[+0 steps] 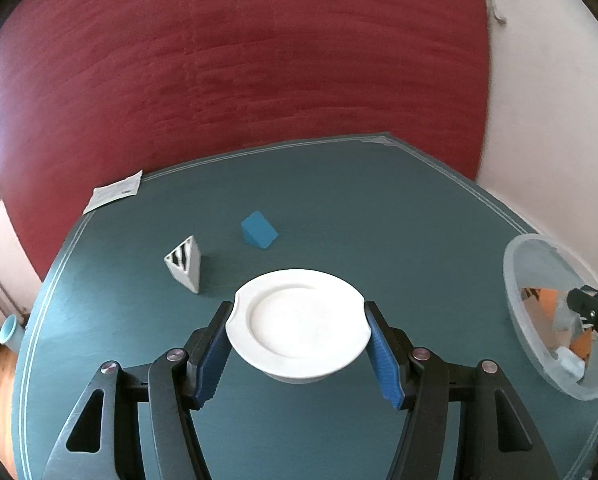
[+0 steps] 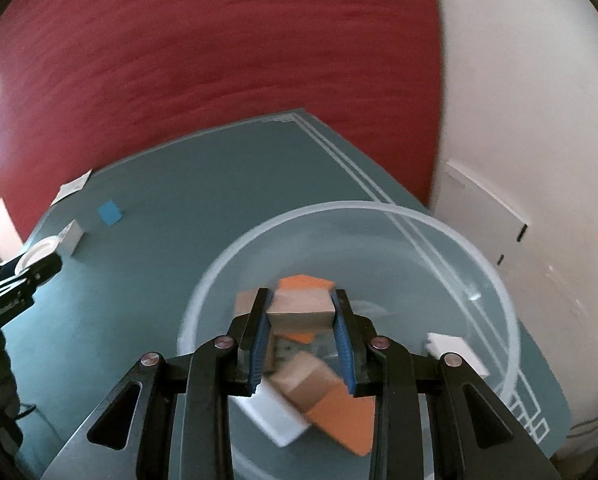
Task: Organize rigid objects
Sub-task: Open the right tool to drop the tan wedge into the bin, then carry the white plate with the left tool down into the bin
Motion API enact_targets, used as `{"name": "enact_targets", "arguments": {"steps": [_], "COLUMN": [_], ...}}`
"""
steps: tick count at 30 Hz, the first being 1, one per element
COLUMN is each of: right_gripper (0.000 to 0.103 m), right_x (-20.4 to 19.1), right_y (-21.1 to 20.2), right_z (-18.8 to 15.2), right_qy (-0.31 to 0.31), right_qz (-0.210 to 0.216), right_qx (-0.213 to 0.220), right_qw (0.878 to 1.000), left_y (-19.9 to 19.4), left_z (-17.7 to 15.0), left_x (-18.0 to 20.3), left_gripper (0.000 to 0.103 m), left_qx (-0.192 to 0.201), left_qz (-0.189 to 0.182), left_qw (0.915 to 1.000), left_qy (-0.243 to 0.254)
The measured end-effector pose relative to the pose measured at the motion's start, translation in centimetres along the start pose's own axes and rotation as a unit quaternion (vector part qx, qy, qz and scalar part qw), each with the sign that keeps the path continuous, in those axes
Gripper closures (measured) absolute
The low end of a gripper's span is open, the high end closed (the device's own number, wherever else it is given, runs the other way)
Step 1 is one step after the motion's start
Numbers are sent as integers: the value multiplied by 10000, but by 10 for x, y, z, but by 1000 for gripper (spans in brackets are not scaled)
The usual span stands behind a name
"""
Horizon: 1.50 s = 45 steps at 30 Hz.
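The left tongs (image 1: 299,344) are clamped on a white plate (image 1: 297,322), their blue pads pressing its rim from either side, and it hangs a little above the green worktop (image 1: 379,208). Beyond the plate a white triangular holder (image 1: 185,264) stands upright on the worktop, and past that, apart from it, lies a blue block (image 1: 259,230); a sheet of paper (image 1: 113,192) sits at the far left edge against the red wall (image 1: 239,60). The right tongs (image 2: 301,312) are clamped on a brown block (image 2: 301,314) over a clear plastic bowl (image 2: 499,280). The bowl holds orange, brown and white pieces, blurred, below the held block. The bowl rests near the worktop's right corner, well apart from the plate.
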State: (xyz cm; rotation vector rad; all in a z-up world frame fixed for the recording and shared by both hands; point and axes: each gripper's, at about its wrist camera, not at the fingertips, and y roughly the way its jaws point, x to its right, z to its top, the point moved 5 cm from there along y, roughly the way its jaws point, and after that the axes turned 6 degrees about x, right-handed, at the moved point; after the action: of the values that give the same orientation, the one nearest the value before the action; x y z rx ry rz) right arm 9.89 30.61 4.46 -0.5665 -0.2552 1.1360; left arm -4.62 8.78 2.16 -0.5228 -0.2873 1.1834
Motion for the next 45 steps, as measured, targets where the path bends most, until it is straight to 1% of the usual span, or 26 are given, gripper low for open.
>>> {"name": "enact_targets", "arguments": {"steps": [1, 2, 3, 4, 7, 17, 25, 28, 35, 41, 45], "right_gripper": [66, 55, 51, 49, 49, 49, 49, 49, 49, 49, 48], "right_x": [5, 10, 16, 19, 26, 40, 61, 65, 71, 80, 80], "right_y": [1, 1, 1, 0, -1, -4, -10, -12, -15, -17, -17], "right_z": [0, 0, 0, -1, -4, -8, -8, -11, -12, -10, -10], "right_qy": [43, 87, 154, 180, 166, 103, 270, 390, 474, 689, 713], "right_qz": [-41, -67, -98, -120, -185, -201, -427, -456, -541, -674, -697], "right_qx": [-2, -1, 20, 47, 90, 200, 329, 338, 394, 445, 456], "right_qw": [10000, 9999, 9998, 9998, 9996, 9995, 9982, 9976, 9966, 9943, 9940], "left_y": [1, 2, 3, 2, 6, 11, 15, 12, 16, 20, 27], "left_z": [1, 2, 2, 1, 3, 5, 5, 7, 6, 6, 6], "left_x": [2, 5, 7, 11, 19, 53, 79, 96, 118, 138, 139], "left_gripper": [38, 38, 38, 38, 38, 38, 38, 37, 37, 37, 36], "left_qx": [-2, -5, -7, -6, -15, -45, -119, -112, -106, -100, -166], "left_qz": [-15, -36, -55, -64, -111, -360, -811, -1012, -1296, -1593, -1769], "left_qw": [10000, 10000, 10000, 9999, 9998, 9983, 9948, 9923, 9879, 9834, 9810], "left_qy": [20, 52, 82, 101, 188, 460, 612, 707, 848, 866, 778]}}
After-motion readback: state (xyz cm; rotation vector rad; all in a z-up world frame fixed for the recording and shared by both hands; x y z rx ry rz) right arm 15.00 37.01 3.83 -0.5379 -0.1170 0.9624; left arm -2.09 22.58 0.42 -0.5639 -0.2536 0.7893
